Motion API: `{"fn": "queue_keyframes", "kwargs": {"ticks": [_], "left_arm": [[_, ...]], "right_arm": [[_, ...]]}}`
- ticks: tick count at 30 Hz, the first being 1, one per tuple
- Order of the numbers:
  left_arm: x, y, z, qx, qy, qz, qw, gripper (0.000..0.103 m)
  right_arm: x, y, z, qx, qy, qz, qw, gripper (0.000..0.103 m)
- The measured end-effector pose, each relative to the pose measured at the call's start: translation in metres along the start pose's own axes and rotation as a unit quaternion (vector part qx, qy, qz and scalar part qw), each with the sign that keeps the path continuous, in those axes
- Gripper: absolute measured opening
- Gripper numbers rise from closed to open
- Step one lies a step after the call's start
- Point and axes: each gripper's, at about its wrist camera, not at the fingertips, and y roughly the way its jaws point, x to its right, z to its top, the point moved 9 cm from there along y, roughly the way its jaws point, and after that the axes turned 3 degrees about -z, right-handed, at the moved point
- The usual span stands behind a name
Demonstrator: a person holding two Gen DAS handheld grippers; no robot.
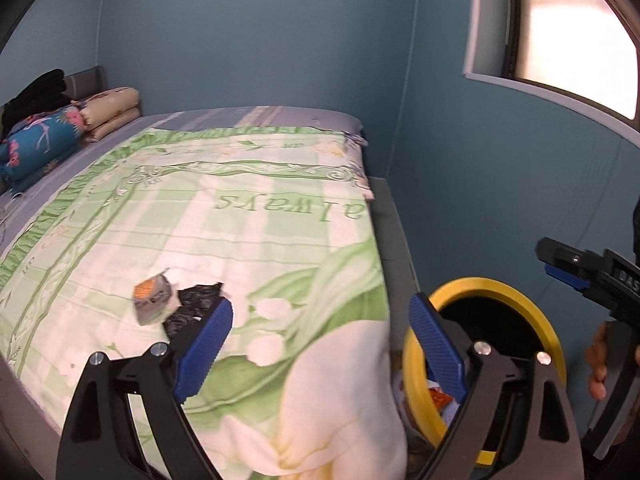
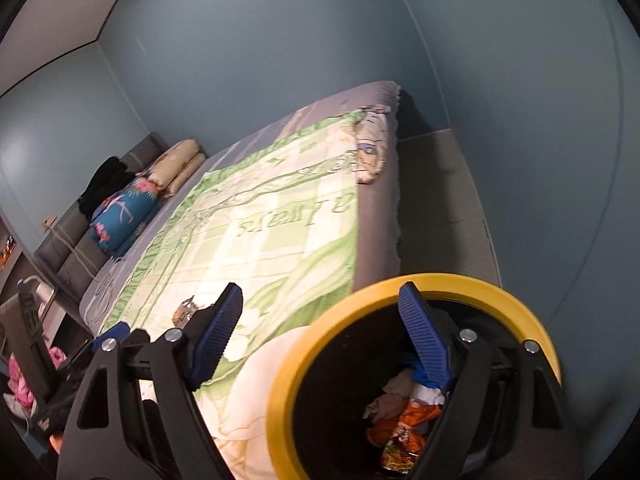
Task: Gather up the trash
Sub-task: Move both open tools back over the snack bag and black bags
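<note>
A small grey and orange wrapper lies on the green floral blanket, touching a crumpled black plastic bag. My left gripper is open above the bed's near corner with nothing between its pads; its left pad is next to the black bag. A bin with a yellow rim stands on the floor beside the bed. My right gripper is open and empty over the bin's rim. Orange wrappers and other trash lie inside the bin. The wrapper also shows on the bed in the right wrist view.
Pillows, a folded cream blanket and black clothing sit at the headboard. A narrow strip of grey floor runs between the bed and the blue wall. A window is at the upper right. A hand holds the right gripper.
</note>
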Motion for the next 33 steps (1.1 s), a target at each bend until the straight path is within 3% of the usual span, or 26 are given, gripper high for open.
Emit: {"fn": "queue_keyframes", "kwargs": {"ticks": [10,22,27,33], "left_arm": [[-0.071,-0.008,0.018,0.011,-0.039,0.037,0.9985,0.086],[-0.176,0.012,0.021,-0.001,-0.095,0.086,0.9917,0.086],[-0.22,0.033,0.009,-0.019,-0.115,0.107,0.9875,0.086],[-0.264,0.076,-0.015,-0.06,-0.151,0.104,0.9813,0.086]], "right_arm": [[-0.062,0.014,0.011,0.001,-0.042,0.022,0.999,0.08],[-0.153,0.08,0.003,-0.046,-0.104,0.056,0.992,0.083],[-0.191,0.125,-0.017,-0.097,-0.122,0.076,0.985,0.083],[-0.227,0.178,-0.056,-0.161,-0.152,0.07,0.973,0.083]]}}
